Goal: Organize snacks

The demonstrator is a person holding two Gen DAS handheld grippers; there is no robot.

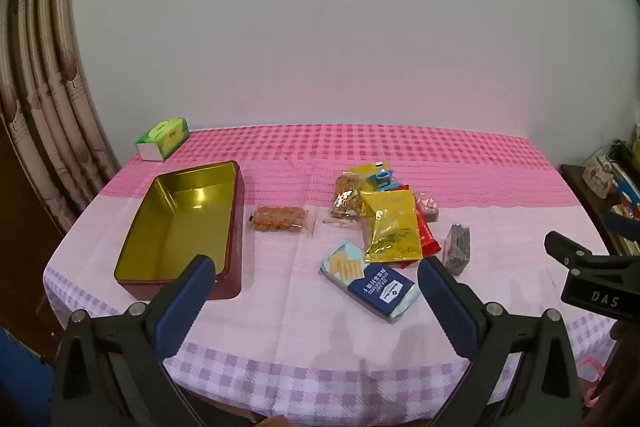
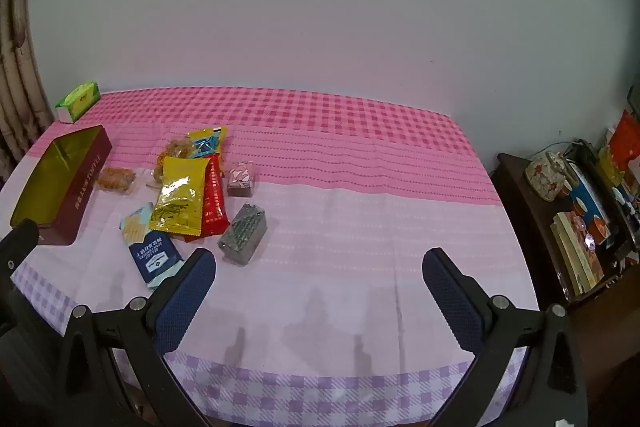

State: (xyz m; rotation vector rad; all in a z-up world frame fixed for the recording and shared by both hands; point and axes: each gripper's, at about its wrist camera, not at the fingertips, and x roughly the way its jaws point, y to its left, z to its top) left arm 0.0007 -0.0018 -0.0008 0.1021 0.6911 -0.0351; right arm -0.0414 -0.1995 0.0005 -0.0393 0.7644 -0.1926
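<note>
An open red tin with a gold inside stands empty at the table's left. Right of it lie several snack packs: an orange cracker pack, a yellow bag, a red bag, a blue biscuit pack, a grey-green wrapped block and a small pink-topped block. My left gripper hovers open over the near table, above the blue pack. My right gripper hangs open, nothing between its fingers.
A green tissue box sits at the far left corner. The table wears a pink and purple checked cloth. A dark side shelf with a teapot, cups and books stands to the right. A curtain hangs at left.
</note>
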